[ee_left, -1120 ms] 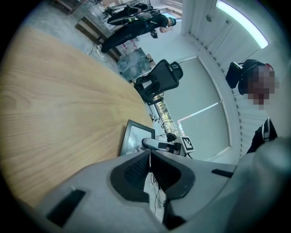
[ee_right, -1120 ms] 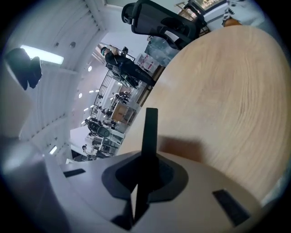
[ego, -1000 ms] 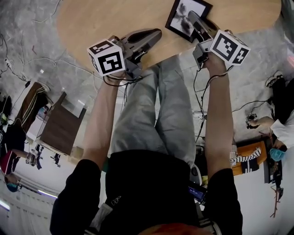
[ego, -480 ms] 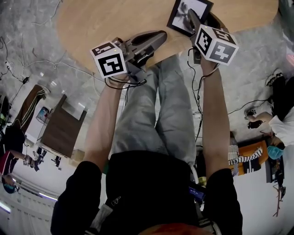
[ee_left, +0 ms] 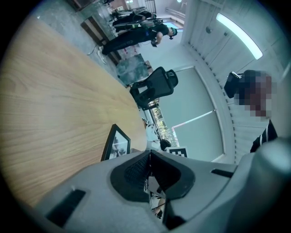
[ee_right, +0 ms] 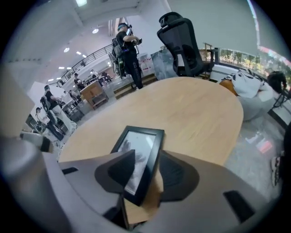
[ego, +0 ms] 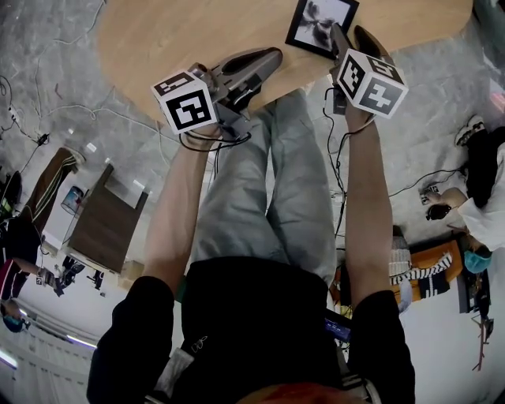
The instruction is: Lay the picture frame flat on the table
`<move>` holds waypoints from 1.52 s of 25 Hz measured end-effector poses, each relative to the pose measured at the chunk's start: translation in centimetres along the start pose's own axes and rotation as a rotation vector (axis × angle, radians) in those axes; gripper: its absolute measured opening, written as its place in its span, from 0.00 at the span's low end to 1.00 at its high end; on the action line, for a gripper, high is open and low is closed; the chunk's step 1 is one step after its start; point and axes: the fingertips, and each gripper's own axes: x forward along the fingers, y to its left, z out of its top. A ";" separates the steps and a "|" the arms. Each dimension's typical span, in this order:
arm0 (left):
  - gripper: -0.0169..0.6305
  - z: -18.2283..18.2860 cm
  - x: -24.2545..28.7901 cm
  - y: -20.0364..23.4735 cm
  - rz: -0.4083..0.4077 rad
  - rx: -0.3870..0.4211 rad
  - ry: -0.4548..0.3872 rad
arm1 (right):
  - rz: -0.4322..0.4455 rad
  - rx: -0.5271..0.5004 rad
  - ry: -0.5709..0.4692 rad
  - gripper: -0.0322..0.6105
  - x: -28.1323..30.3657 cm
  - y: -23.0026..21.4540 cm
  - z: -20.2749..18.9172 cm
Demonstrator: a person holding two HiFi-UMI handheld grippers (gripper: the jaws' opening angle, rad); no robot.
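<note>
The picture frame (ego: 319, 24) is seen lying flat on the table (ego: 173, 31), upper right of the head view. Only in the right gripper (ee_right: 148, 170) view is its edge shown between jaws just opened and clear of it. The left gripper (ee_left: 149, 157) is shown closed in its own view.

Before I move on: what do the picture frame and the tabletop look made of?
Picture frame: black moulding with a slight sheen, painted wood or plastic; I cannot tell which. Its front looks smooth and pale, probably glass or acrylic over a grey print.
Table: light top with straight, even wood grain and a matte finish, likely laminate or veneer.
</note>
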 end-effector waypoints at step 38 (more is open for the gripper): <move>0.04 25.9 -6.5 -45.2 0.399 0.959 -0.564 | 0.067 -0.245 -0.893 0.07 -46.5 14.2 36.8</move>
